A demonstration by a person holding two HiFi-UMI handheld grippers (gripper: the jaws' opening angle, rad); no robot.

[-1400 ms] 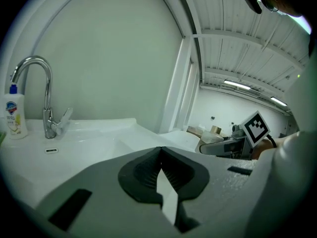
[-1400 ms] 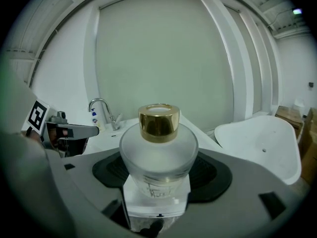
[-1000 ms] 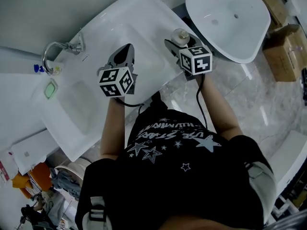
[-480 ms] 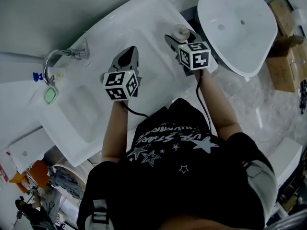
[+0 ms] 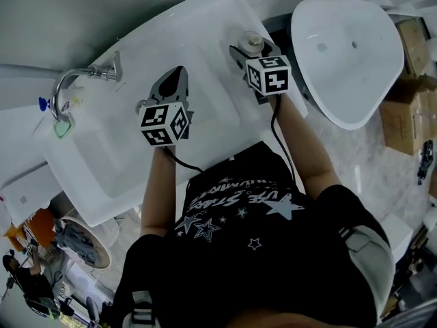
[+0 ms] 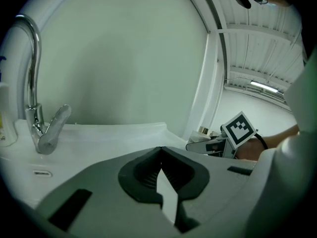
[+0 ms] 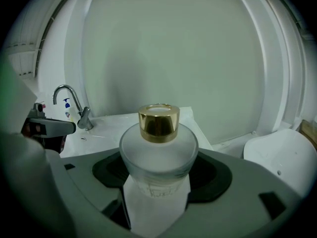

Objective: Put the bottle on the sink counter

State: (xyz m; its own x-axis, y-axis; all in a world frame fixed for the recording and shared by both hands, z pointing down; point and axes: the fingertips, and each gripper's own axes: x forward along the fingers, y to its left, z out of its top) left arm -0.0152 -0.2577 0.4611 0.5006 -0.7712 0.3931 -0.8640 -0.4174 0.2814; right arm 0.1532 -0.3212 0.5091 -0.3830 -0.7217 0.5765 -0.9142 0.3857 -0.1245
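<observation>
Toward the upper middle of the head view, my right gripper has the bottle over the right-hand end of the white desk, the sink counter that runs from lower left to upper centre of the frame. In the right gripper view the fingers are clamped on the frosted body of the bottle from both sides. It stands upright, with its gold cap above the grip.

So the carry looks finished, by my reading: the bottle is at the place where it belongs. I judge that the setting-down and the release are left. From these views I cannot tell whether the bottle's base already rests on the desk or hangs just above it, because the fingers and the gripper body hide the base.

My left gripper sits over the sink bowl near the centre of the head view, well apart from the bottle. Its own view shows the fingers drawn together at the tips with nothing between them. It has no part in this step. The tap stands at the left of the frame, clear of the spot I am aiming for.
</observation>
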